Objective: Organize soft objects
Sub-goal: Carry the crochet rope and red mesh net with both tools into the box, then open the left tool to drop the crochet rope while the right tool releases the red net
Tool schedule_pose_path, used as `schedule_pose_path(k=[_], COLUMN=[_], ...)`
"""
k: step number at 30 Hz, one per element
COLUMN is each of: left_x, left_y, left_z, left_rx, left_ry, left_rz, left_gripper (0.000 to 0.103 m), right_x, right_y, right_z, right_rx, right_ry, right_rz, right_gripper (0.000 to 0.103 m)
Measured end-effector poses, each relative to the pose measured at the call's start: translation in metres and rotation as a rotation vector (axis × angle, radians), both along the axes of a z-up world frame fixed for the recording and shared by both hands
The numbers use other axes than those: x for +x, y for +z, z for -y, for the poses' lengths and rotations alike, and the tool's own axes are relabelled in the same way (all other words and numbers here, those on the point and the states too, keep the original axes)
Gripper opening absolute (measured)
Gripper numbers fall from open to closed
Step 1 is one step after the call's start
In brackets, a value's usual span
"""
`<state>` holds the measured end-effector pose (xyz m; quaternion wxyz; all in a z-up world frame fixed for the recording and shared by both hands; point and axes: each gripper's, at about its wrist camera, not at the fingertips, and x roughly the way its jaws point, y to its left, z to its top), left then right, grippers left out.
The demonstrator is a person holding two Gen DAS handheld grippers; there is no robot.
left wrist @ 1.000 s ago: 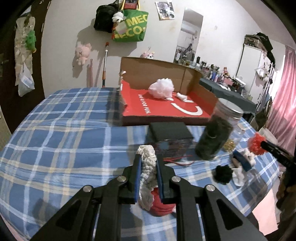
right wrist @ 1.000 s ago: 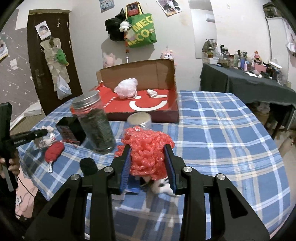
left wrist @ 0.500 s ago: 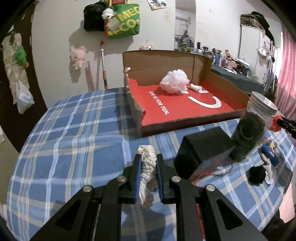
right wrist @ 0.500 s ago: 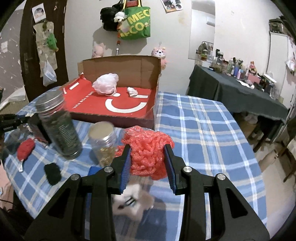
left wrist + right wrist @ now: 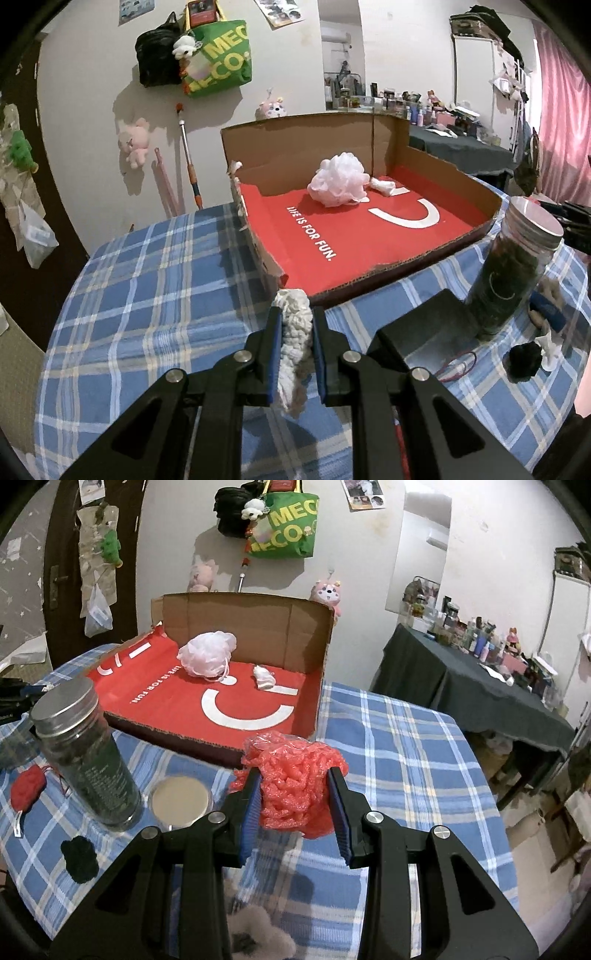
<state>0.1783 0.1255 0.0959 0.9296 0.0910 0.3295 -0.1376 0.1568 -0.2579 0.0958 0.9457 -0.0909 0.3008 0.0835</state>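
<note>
Left gripper (image 5: 295, 332) clamped on a white knit piece (image 5: 292, 332), pads pressed flat against its sides so the limp yarn hangs without slipping, lower end dangling below the jaws. Right gripper (image 5: 293, 801) squeezed around a red mesh puff (image 5: 293, 779), jaws set wider because the puff is bulky and only needs a light pinch. Both loads held clear above the plaid cloth (image 5: 147, 280), just short of the near wall of the box (image 5: 369, 229), pointed toward its red floor; probably so each can pass over the low cardboard edge rather than snag on it.

Already inside the box: a pale pink puff (image 5: 338, 181) and a small white bundle (image 5: 264, 677) toward the back wall, leaving the front half free for drops.

Kept outside on the cloth: tall jar (image 5: 86, 757), short jar (image 5: 181, 803) and black case (image 5: 424, 332), apparently the hard items not meant for sorting. Still waiting outside: red pouch (image 5: 27, 788) and black pompom (image 5: 79, 860), both soft, likely next.

Judged stage: mid-carry, release over the box floor ahead, with the dangling knit tail the likeliest thing to catch on the rim
</note>
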Motion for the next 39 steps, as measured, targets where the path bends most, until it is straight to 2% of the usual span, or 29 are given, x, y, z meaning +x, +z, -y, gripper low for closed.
schedule_pose_path(k=[8, 19, 25, 31, 36, 39], left_x=[0.008, 0.019, 0.03, 0.065, 0.106, 0.134], left_y=[0.011, 0.025, 0.04, 0.052, 0.042, 0.031], left_z=[0.007, 0.022, 0.04, 0.063, 0.08, 0.086], left_rx=[0.001, -0.038, -0.067, -0.117, -0.106, -0.093], left_ry=[-0.039, -0.086, -0.118, -0.12, -0.061, -0.015], left_rz=[0.013, 0.016, 0.025, -0.021, -0.107, -0.172], left_gripper=[0.016, 0.016, 0.016, 0.016, 0.016, 0.016], right_x=[0.011, 0.023, 0.038, 0.082, 0.135, 0.169], right_y=[0.006, 0.018, 0.026, 0.035, 0.032, 0.024], right_z=[-0.008, -0.023, -0.034, -0.044, -0.057, -0.066], right_rx=[-0.003, -0.014, 0.031, 0.124, 0.133, 0.099], right_ry=[0.031, 0.091, 0.134, 0.165, 0.146, 0.113], right_rz=[0.001, 0.01, -0.009, -0.087, -0.178, -0.234], right_gripper=[0.033, 0.033, 0.033, 0.033, 0.033, 0.033])
